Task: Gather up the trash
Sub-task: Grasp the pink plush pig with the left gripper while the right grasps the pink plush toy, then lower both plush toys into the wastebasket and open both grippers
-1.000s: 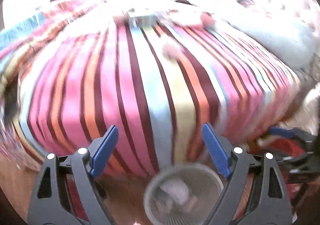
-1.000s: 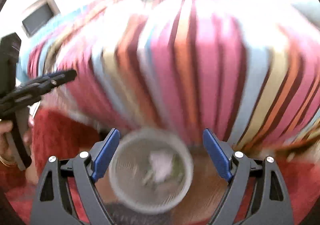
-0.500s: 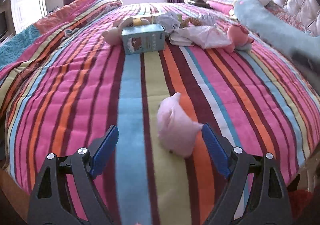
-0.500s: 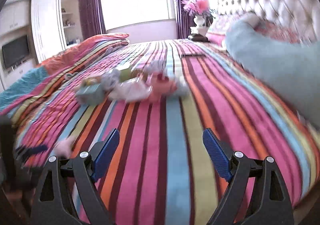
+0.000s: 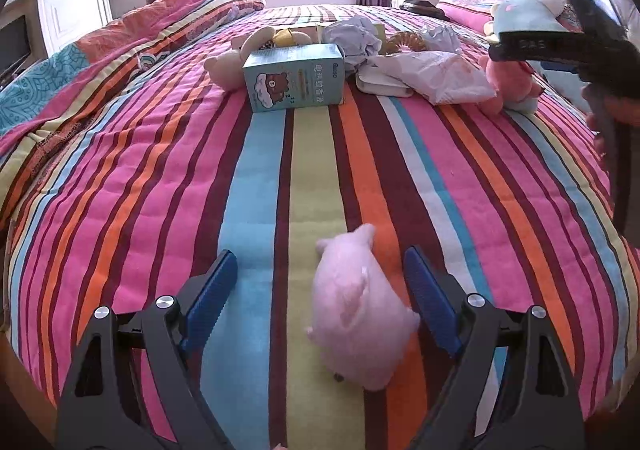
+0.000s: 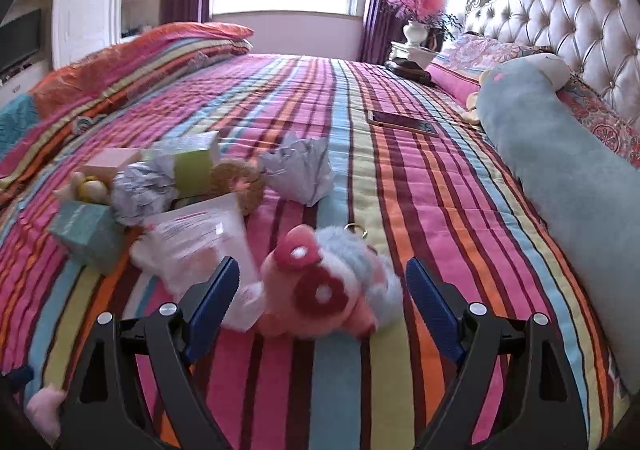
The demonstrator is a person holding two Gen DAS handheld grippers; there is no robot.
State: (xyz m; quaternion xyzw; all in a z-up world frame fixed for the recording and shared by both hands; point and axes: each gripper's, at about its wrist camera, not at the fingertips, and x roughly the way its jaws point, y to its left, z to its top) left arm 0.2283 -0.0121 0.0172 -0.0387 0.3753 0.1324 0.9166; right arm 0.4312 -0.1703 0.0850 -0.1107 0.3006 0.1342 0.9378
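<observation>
Change noted: a second ago both wrist views were blurred and looked down at a mesh bin with paper in it beside the bed; now both views are sharp and look across the striped quilt. Judgement: a drop-off is done and both tools have come back for the next pick

L gripper: jaws wide apart, nothing clamped. A pale pink soft lump lies between them, lower centre of frame, nearer the right-hand pad; contact can't be told. Its long axis runs from lower right toward upper centre, narrow end pointing away from the camera

R gripper: jaws apart, empty. A pink and blue plush toy lies between them, lower centre, long axis across the frame, round pink end to the left. Prob. not trash

Trash pile, R view, left of centre: crumpled white paper, crumpled grey paper, clear plastic bag, teal box, green carton. In L view the same pile sits upper centre; teal box stands with its long side across the frame

Phone lies flat, upper right of centre, well apart from the pile
</observation>
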